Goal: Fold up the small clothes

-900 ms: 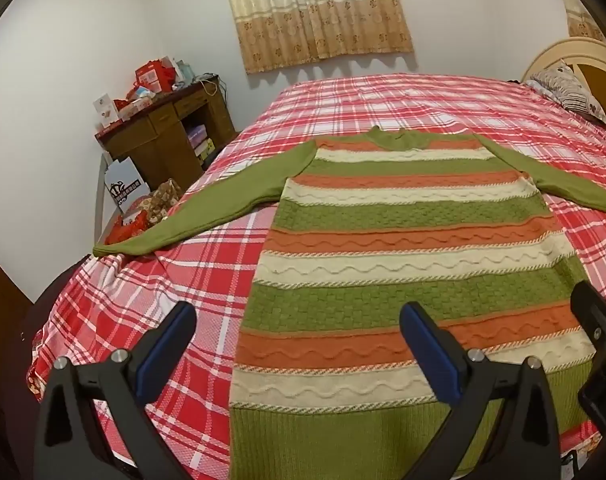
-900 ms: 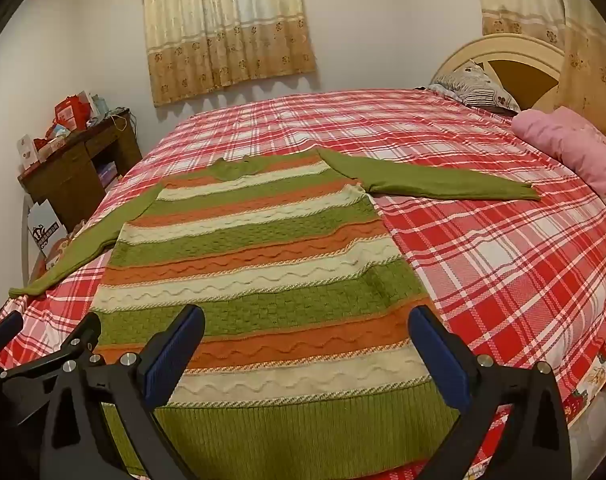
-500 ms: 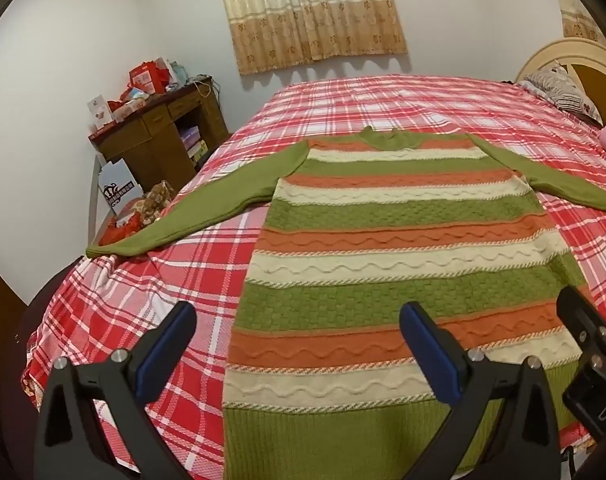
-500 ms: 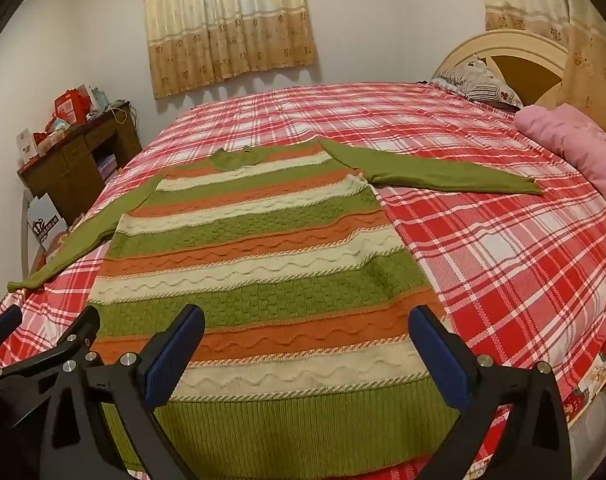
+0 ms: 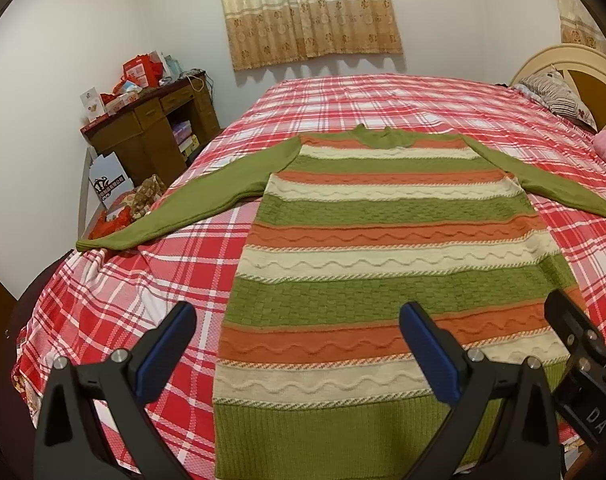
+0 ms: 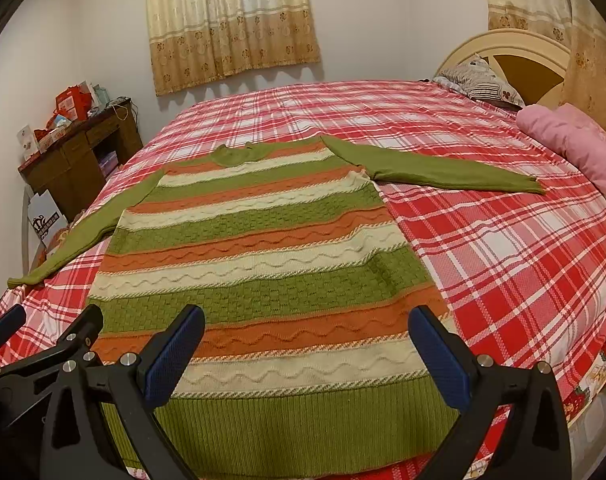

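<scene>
sweater [image 5: 383, 264] hem: we lose it under the frame's bottom edge.
right sleeve [image 5: 563, 188]: cuff cut off in our left view.
desk [image 5: 151, 128] clutter: too small for us to tell.

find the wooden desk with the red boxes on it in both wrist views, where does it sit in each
Left wrist view: the wooden desk stands at upper left, against the wall, beyond the sweater's spread sleeve.
Right wrist view: the wooden desk sits at the far left edge, smaller, above that same sleeve.
Shared landmark: the beige curtain on the back wall, to the right of the desk in both.
</scene>
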### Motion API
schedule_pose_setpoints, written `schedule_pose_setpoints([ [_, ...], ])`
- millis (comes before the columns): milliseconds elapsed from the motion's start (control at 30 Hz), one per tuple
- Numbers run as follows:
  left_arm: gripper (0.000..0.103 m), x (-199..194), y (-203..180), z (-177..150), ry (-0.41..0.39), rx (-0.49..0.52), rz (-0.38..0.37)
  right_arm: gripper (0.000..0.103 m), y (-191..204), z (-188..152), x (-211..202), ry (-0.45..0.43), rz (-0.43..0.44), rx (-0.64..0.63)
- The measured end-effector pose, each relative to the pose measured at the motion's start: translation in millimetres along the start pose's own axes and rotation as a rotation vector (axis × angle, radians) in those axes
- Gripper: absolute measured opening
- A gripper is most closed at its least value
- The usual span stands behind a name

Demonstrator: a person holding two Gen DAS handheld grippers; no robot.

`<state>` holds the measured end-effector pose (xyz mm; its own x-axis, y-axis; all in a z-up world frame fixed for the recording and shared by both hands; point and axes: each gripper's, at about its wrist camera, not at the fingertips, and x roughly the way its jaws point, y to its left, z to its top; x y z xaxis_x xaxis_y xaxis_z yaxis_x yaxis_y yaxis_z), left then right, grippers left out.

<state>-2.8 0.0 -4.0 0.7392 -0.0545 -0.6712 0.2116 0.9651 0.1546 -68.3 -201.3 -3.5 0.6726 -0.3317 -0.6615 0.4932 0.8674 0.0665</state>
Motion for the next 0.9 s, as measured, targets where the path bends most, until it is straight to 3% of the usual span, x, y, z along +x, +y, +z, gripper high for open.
schedule_pose_setpoints([
  [900,0.103,4.6,0.4,-0.8,0.029,-0.010,-0.025,0.102,0.3,-1.1,1.5,0.008,0.000,-0.002],
])
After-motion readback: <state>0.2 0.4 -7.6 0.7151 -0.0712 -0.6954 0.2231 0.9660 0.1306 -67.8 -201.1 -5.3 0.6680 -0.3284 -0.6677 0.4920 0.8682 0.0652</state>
